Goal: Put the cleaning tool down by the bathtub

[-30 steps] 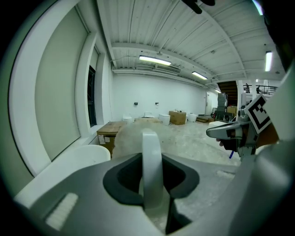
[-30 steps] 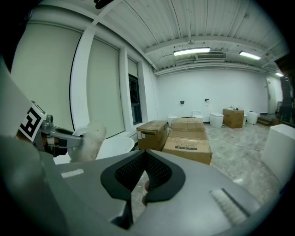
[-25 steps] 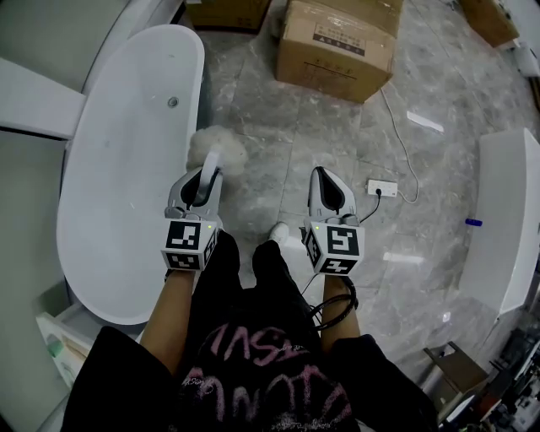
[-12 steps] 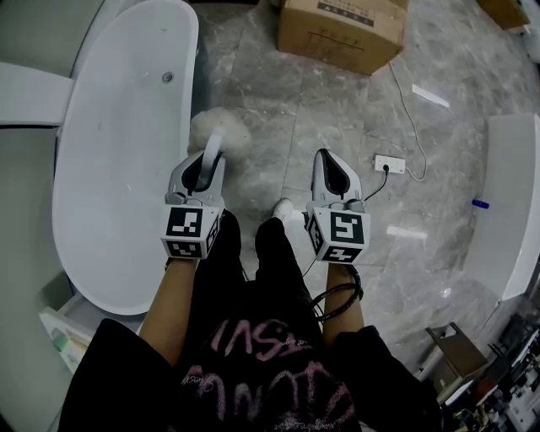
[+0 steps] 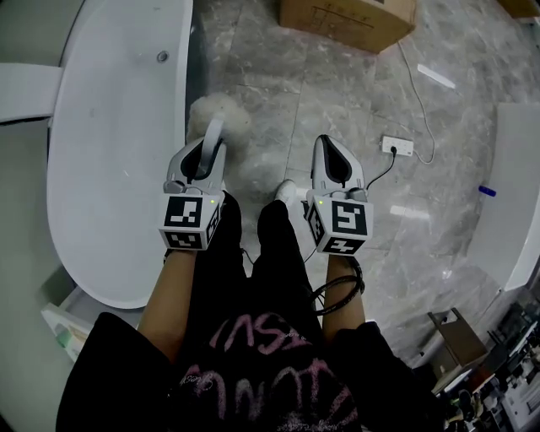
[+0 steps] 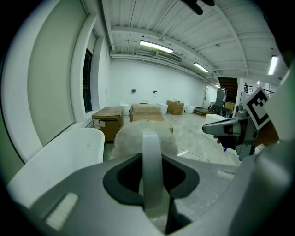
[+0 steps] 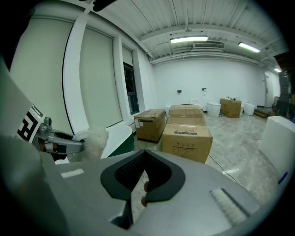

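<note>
Grey marbled floor tiles (image 5: 337,93) fill most of the head view, and the long white bathtub (image 5: 110,169) runs down their left side. A white counter (image 5: 519,194) stands at the right edge, well apart from the tub, with a small blue object (image 5: 487,191) on it. A cardboard box (image 5: 346,17) sits on the floor at the top of the view. The person stands between the tub and the counter in a dark top with pink print, both forearms held forward. The left gripper (image 5: 198,164) is just beside the bathtub's outer wall, and its jaws are clamped on the white handle of the cleaning tool (image 5: 219,118). In the left gripper view that handle (image 6: 151,156) runs straight up between the jaws, with the fluffy white head beyond their tips. The head hangs over the floor close to the tub's rim; whether it touches the tiles cannot be told. The right gripper (image 5: 331,160) is level with the left one and apart from it, over the floor, and in the right gripper view its jaws (image 7: 138,184) are together with nothing between them. One white shoe (image 5: 287,190) shows on the tiles between the two grippers. A white power strip (image 5: 396,146) lies on the floor to the right, and a thin cable (image 5: 422,101) trails away from it.
</note>
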